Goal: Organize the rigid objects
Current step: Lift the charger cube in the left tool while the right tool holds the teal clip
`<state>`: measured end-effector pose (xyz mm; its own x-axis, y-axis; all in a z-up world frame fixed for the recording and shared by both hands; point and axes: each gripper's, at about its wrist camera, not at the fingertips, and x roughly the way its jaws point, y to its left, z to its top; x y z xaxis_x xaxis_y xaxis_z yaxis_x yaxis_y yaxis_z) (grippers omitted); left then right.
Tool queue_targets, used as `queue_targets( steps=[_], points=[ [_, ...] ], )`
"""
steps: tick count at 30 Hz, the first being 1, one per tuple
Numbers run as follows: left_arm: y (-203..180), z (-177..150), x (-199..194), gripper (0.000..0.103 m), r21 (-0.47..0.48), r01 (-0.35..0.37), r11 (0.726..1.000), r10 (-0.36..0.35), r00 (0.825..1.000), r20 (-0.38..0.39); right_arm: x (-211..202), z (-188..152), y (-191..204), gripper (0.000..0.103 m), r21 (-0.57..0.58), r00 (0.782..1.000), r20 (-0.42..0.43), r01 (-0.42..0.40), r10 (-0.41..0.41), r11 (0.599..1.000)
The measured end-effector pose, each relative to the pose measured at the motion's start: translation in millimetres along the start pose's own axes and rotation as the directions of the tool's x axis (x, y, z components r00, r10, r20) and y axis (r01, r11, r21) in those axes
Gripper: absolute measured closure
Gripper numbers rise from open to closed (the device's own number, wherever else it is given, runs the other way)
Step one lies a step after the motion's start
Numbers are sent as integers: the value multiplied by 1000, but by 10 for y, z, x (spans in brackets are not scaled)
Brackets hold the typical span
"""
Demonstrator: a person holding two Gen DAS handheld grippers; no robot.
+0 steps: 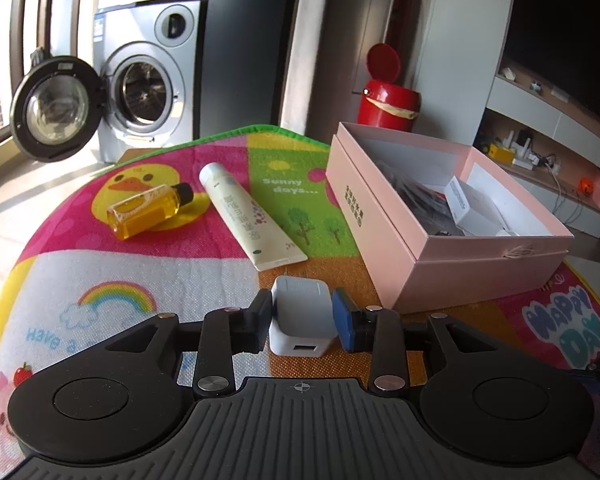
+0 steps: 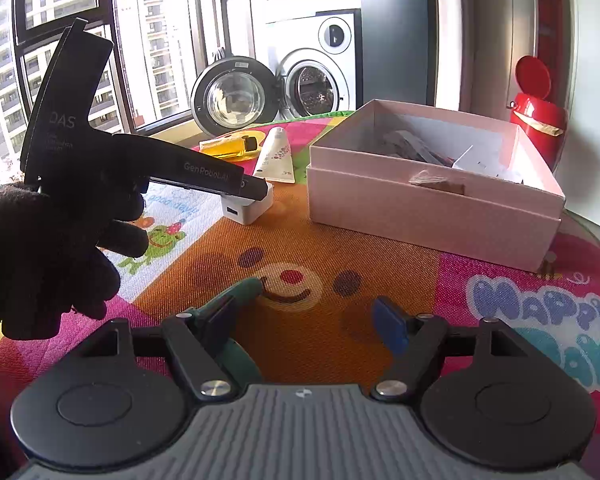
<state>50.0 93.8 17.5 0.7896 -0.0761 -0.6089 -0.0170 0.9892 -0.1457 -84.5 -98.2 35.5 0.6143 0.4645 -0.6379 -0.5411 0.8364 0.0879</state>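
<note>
My left gripper (image 1: 302, 320) is shut on a white USB charger block (image 1: 302, 314) that rests on the colourful mat (image 1: 180, 280). In the right wrist view the charger (image 2: 246, 206) sits under the left gripper's fingers (image 2: 256, 188), left of the pink box (image 2: 432, 208). The open pink box (image 1: 440, 248) holds dark items and a white carton. A white tube (image 1: 252, 216) and an amber bottle (image 1: 148, 210) lie on the mat beyond. My right gripper (image 2: 306, 322) is open and empty above the mat, with a green object (image 2: 240, 292) beside its left finger.
A red bin (image 1: 388, 104) with its lid up stands behind the box. A washing machine (image 1: 148, 88) with its door open is at the back left. Shelves (image 1: 540, 152) are at the right. A gloved hand (image 2: 40, 248) holds the left gripper.
</note>
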Motion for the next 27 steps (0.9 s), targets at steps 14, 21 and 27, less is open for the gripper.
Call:
queue_targets(
  steps=[14, 21, 27],
  points=[
    [-104, 38, -84, 67, 47, 1, 999, -2, 1000, 17, 25, 7, -17, 27, 6, 1000, -4, -1, 1, 1000],
    [-306, -37, -67, 66, 184, -50, 982, 43, 998, 42, 26, 6, -10, 27, 1, 1000, 1, 8, -8, 1000],
    [-352, -93, -26, 62, 210, -17, 978, 6, 999, 51, 12, -2, 13, 27, -5, 1000, 8, 10, -10, 1000]
  ],
)
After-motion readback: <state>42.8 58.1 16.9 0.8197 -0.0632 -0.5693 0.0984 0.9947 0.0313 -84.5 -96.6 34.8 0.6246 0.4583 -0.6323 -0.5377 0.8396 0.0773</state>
